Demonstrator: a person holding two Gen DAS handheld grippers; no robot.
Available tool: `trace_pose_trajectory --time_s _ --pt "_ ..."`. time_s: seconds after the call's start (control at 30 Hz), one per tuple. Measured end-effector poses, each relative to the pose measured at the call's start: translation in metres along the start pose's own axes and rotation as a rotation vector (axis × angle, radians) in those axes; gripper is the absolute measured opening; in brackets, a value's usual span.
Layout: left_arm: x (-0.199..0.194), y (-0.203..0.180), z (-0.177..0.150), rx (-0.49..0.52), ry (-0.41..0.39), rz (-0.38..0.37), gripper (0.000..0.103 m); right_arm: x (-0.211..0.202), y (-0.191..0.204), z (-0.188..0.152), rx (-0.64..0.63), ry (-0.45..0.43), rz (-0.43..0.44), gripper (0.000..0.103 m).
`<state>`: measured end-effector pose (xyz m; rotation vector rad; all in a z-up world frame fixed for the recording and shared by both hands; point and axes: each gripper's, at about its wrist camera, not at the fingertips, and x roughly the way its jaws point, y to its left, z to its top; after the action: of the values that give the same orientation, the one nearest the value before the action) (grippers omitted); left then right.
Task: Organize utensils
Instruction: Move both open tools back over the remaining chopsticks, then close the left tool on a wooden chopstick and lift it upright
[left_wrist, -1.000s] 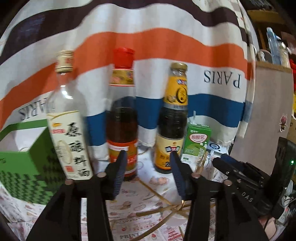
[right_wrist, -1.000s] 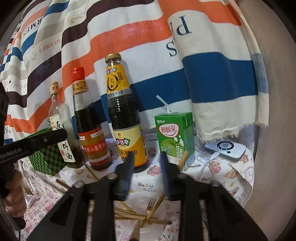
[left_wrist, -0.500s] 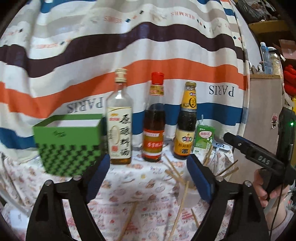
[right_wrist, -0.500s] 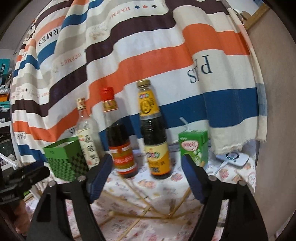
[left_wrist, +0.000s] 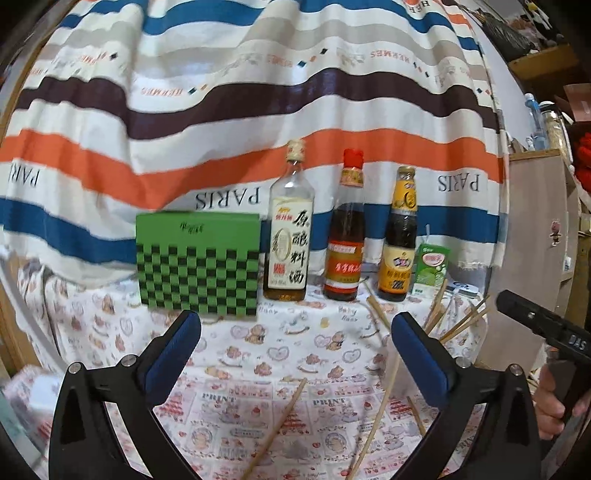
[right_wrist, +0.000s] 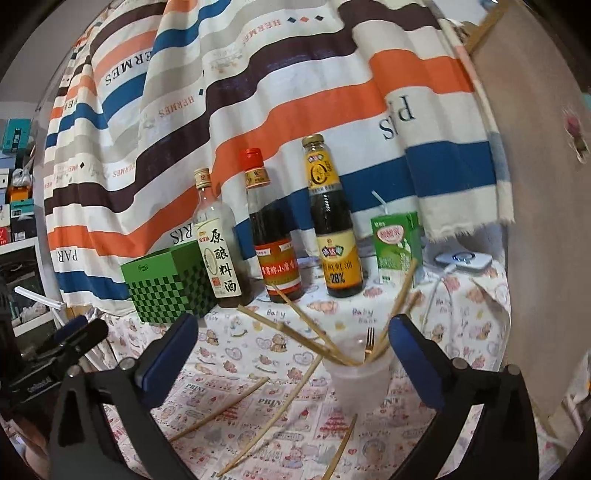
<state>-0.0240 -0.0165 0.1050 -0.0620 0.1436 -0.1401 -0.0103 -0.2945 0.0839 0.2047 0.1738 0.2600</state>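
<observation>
A translucent plastic cup (right_wrist: 360, 380) stands on the patterned tablecloth and holds several bamboo chopsticks and a small gold fork (right_wrist: 369, 338). More chopsticks (right_wrist: 221, 410) lie loose on the cloth in front of it; some show in the left wrist view (left_wrist: 279, 422). My right gripper (right_wrist: 293, 356) is wide open and empty, just in front of the cup. My left gripper (left_wrist: 295, 356) is wide open and empty, above the loose chopsticks, left of the cup.
At the back stand a green checkered box (left_wrist: 197, 264), a clear bottle (left_wrist: 290, 236), a red-capped bottle (left_wrist: 345, 236), a dark sauce bottle (left_wrist: 400, 243) and a green drink carton (left_wrist: 430, 269). A striped cloth (left_wrist: 221, 110) hangs behind. A white device (right_wrist: 463, 260) lies at the right.
Both grippers have pulled back from the bottles and opened wide. The table, the cup and the loose chopsticks have come into view.
</observation>
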Motion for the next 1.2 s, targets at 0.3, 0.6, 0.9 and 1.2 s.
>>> trace_pose_trajectory --time_s 0.3,0.6,0.9,1.2 --pt "0.047 0.014 -0.043 -0.022 0.187 0.022 0.102 0.042 -0.027 -0.024 0.078 0.212 -0.098 0.103" --pt "0.090 -0.013 -0.084 0.030 0.501 -0.161 0.084 0.051 -0.043 -0.031 0.148 0.278 -0.152 0.103" --pt "0.095 -0.052 -0.106 0.097 0.620 -0.288 0.060 0.055 -0.044 -0.034 0.152 0.319 -0.163 0.103" --pt "0.103 -0.065 -0.124 0.130 0.742 -0.340 0.036 0.060 -0.045 -0.038 0.150 0.357 -0.175 0.103"
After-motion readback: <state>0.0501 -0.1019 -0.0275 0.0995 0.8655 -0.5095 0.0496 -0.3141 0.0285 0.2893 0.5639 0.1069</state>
